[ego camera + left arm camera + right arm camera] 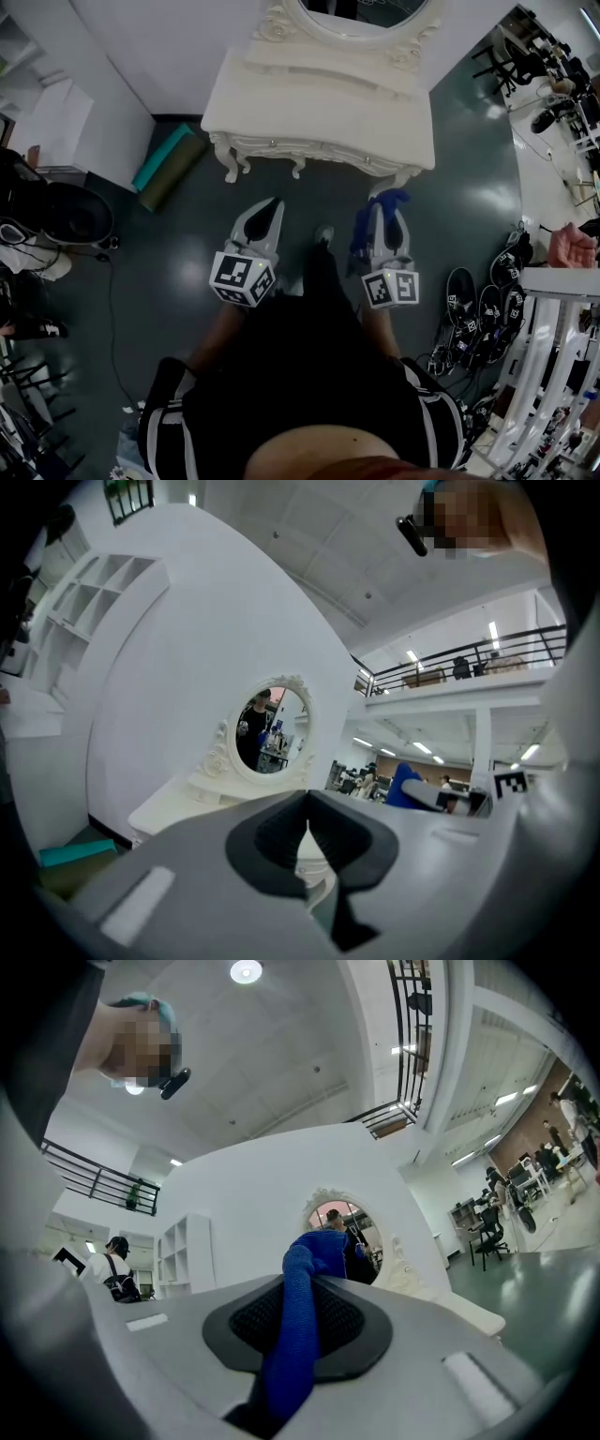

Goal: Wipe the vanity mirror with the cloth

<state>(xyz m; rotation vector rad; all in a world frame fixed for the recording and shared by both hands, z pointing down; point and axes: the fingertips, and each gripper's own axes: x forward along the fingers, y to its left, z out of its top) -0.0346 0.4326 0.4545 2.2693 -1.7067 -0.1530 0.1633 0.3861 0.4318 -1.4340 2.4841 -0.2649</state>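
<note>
While standing back from the vanity (319, 108), holds both grippers low over the dark floor (178, 281), side by side and well short of the table's front edge. Carries the left gripper (272, 204) with jaws pressed together at the tips and nothing between them. Shows the same in the left gripper view (307, 799): pads touching at the front, a narrow slit behind. Clamps the blue cloth (360, 234) in the right gripper (384, 208), one fold bunched at the jaw tips, a tail hanging down the gripper's left side. Pinches the cloth (292, 1354) in the right gripper view (300, 1283) as a thick strand running up between the dark pads and poking out past the tips. Faces the oval mirror (361, 19), upright at the back of the vanity in a carved white frame, well apart from both grippers and the cloth. Catches the mirror (270, 726) beyond the left jaws too, and partly behind the cloth's end on the right (345, 1227). Stands with a teal roll (159, 159) on the floor left of the vanity and shoes (469, 300) in a row at far right.
</note>
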